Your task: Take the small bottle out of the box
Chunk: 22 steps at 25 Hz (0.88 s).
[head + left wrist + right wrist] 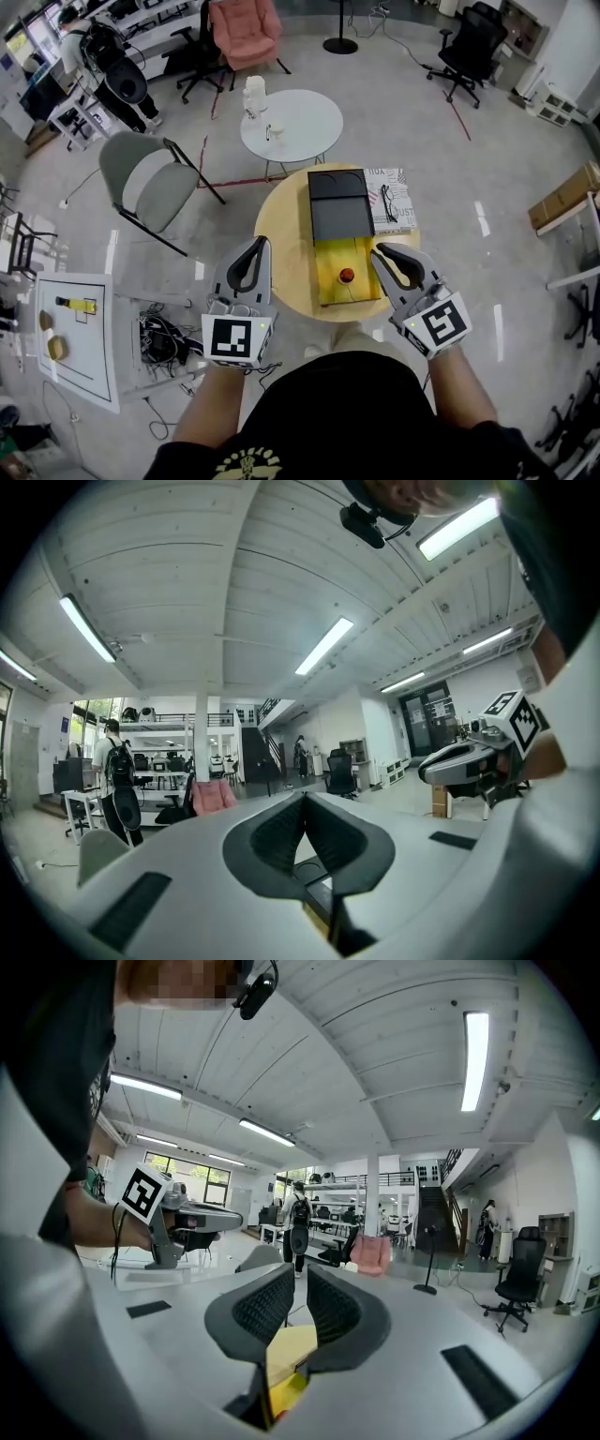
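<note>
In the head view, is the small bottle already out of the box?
No, the small bottle sits inside the open box, on its yellow lining.

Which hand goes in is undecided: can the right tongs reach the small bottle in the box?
Probably yes: the box is open, the small bottle uncovered, the right tongs just beside it.

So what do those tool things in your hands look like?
The left tool and right tool are pale grey, with curved jaws lined with dark ribbed pads. Each carries a white cube with black square markers. The person wears a black short-sleeved shirt with yellow print.
</note>
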Tool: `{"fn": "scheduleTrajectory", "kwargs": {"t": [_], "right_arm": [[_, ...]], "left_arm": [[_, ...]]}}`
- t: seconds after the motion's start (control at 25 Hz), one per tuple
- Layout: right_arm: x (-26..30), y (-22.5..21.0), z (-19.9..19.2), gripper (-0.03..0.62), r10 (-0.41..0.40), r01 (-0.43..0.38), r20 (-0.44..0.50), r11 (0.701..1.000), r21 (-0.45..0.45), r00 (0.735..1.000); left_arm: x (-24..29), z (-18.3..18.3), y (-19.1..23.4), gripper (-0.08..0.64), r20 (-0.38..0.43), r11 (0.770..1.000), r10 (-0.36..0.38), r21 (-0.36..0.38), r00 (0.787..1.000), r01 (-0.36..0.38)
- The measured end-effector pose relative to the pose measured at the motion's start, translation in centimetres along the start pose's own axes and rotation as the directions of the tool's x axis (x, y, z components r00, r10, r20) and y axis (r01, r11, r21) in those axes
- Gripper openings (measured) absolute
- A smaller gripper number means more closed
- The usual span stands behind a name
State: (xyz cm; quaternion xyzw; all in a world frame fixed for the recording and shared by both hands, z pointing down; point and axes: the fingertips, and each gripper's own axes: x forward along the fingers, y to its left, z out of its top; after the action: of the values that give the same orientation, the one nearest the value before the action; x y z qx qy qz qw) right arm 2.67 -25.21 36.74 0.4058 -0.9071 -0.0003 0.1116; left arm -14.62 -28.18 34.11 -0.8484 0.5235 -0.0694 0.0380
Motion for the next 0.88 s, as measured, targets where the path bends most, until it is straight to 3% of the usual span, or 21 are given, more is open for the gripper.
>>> {"fn": "scheduleTrajectory", "kwargs": {"t": [0.4,0.72,0.88], "right_arm": [[2.0,-1.7,-2.6,0.095,0.038,-0.037,-0.024,0.999,0.040,0.999],[3.7,-2.6,-6.2,0.106,0.019,-0.019,0.004,0.999,0.040,1.000],[3.9,-2.7,-8.5,0.109,0.020,-0.017,-0.039,0.997,0.070,0.999]], "left_arm": [[3.4,-3.3,-0.8,0.014,-0.035,1.000,-0.027,-0.008,0.999,0.027],[5.4,-6.4,-1.7,0.014,-0.048,0.999,-0.049,-0.019,0.998,0.048],[6.1,-7.7,-2.7,0.014,-0.052,0.998,-0.061,-0.021,0.997,0.059]]}}
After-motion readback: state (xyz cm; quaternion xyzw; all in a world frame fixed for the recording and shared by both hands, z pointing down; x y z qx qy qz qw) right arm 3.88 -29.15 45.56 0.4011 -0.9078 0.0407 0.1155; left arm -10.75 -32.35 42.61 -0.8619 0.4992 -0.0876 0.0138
